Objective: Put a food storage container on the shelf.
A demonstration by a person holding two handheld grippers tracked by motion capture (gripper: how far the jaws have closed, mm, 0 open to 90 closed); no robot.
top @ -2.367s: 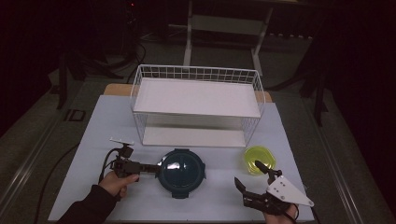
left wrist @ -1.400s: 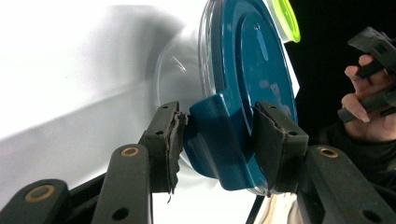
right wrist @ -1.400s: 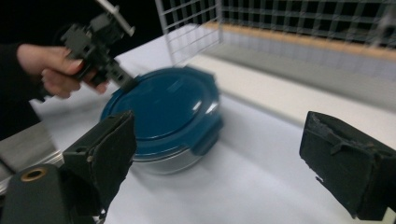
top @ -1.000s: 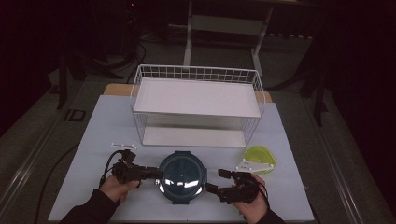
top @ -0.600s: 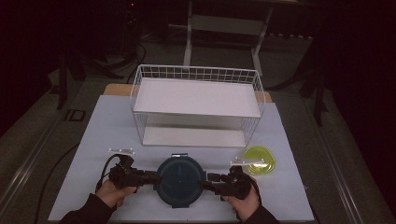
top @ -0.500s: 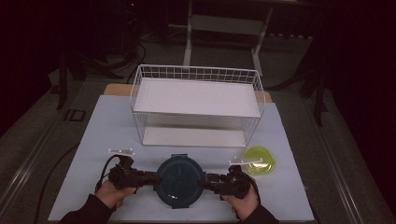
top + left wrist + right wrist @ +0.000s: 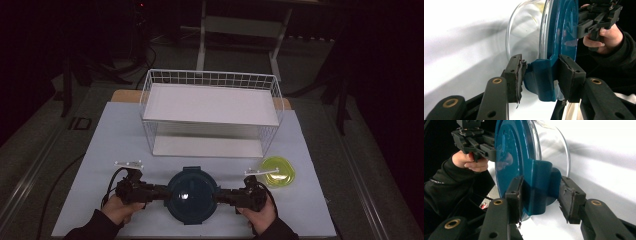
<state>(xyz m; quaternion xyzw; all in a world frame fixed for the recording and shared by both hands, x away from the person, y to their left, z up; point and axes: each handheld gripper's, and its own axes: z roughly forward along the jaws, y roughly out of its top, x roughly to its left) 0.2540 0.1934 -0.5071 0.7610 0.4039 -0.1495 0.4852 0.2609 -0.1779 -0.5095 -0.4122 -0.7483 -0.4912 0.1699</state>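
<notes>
Now the blue-lidded glass bowl [image 7: 192,196] is clamped at opposite lid tabs by the left claw [image 7: 159,192] and the right claw [image 7: 224,196], whose jaws have just been closing.

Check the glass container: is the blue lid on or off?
On. The blue lid covers the glass container, and each gripper's jaws sit at a side clip of the lid.

right gripper [image 7: 226,196] arrived — jaws closing, lid clip [image 7: 540,187] between

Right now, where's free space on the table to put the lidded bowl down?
Free: the mat left of the wire rack, and the rack's top shelf. Crowded: the front strip, with lidded bowl, both grippers and the yellow-green lid.
</notes>
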